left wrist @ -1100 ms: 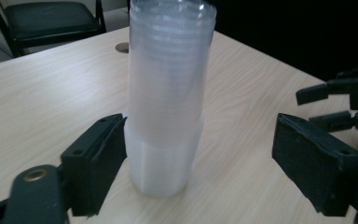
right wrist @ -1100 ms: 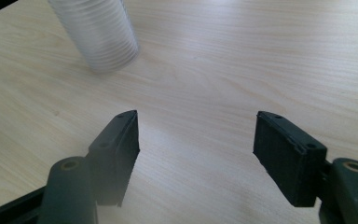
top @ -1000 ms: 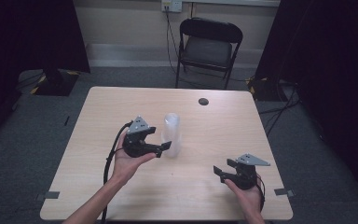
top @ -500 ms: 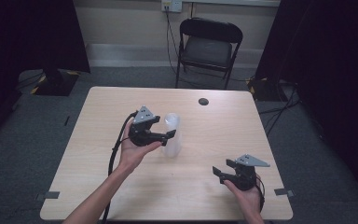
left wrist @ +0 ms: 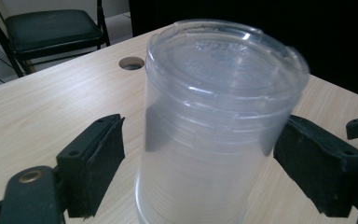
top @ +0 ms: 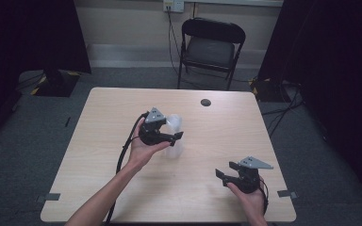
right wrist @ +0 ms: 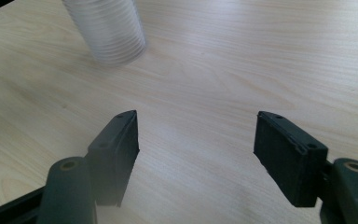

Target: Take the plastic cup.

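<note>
An upside-down stack of clear plastic cups (top: 175,150) stands near the middle of the wooden table (top: 99,141). My left gripper (top: 176,133) reaches in from the left and straddles the stack. In the left gripper view the cups (left wrist: 219,93) stand between the two black pads (left wrist: 95,158), with a gap on each side. These jaws have just been opening, and they are open with the cups between them. My right gripper (top: 225,169) rests low at the front right, open with nothing between its fingers. From the right gripper view (right wrist: 196,149) the cup stack (right wrist: 114,32) stands farther off at the upper left.
A round cable hole (top: 206,102) sits near the table's far edge. A black folding chair (top: 210,47) stands behind the table. The left gripper's cable (top: 122,155) trails back along the forearm toward the front edge.
My left gripper has moved away from me and to the right, so its jaws now straddle the cup stack. The right gripper has stayed put.
</note>
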Available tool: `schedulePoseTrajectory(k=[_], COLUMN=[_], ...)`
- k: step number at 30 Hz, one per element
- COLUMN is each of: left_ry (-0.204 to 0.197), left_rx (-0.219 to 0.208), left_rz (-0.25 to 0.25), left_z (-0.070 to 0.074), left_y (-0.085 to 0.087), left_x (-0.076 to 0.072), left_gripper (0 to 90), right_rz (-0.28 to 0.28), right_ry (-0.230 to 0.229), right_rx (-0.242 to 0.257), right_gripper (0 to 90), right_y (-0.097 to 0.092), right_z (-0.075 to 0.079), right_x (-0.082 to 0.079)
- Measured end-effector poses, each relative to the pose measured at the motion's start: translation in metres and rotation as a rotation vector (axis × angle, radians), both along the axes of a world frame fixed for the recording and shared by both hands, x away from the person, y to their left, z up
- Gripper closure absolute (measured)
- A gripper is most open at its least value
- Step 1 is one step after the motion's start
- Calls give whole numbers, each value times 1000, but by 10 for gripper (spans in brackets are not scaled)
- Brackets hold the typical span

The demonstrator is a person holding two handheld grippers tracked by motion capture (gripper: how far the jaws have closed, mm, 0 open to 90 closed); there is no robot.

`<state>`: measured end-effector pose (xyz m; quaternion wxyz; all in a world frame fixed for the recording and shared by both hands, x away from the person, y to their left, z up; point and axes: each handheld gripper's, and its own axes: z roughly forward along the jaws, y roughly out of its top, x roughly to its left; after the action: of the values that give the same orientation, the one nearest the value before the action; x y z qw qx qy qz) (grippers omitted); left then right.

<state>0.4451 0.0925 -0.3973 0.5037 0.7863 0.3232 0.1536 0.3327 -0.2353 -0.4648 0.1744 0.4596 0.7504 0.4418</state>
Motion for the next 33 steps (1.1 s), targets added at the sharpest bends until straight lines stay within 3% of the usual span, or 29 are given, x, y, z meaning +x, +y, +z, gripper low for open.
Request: schedulePoseTrajectory(k=[9,14,18,22,26,33], left_ry=[25,6,32,32,4,-8], left_rx=[9,57,52,57,64,56], left_rz=[11,-15,-12,-2,-10,-4], left_z=[-7,-11,-14,-17,-16,-13], left_y=[-3,-8,-8,-8,-8,-9], left_x=[8,8,10,10,8,5], left_gripper=[166,159,160,185,293,295], right_rz=[-3,-11,-7,-10,-14,-16], right_ry=[0,-2,1,7,2,7], right_rx=[-12,-15,-18,-19,-21,-24], right_gripper=[297,297,297,297,296,297], right_y=[-2,-4,-4,-4,-5,-5], right_z=[-1,-2,-3,-3,-3,-4], right_x=[-6,-7,-7,-6,-5,-5])
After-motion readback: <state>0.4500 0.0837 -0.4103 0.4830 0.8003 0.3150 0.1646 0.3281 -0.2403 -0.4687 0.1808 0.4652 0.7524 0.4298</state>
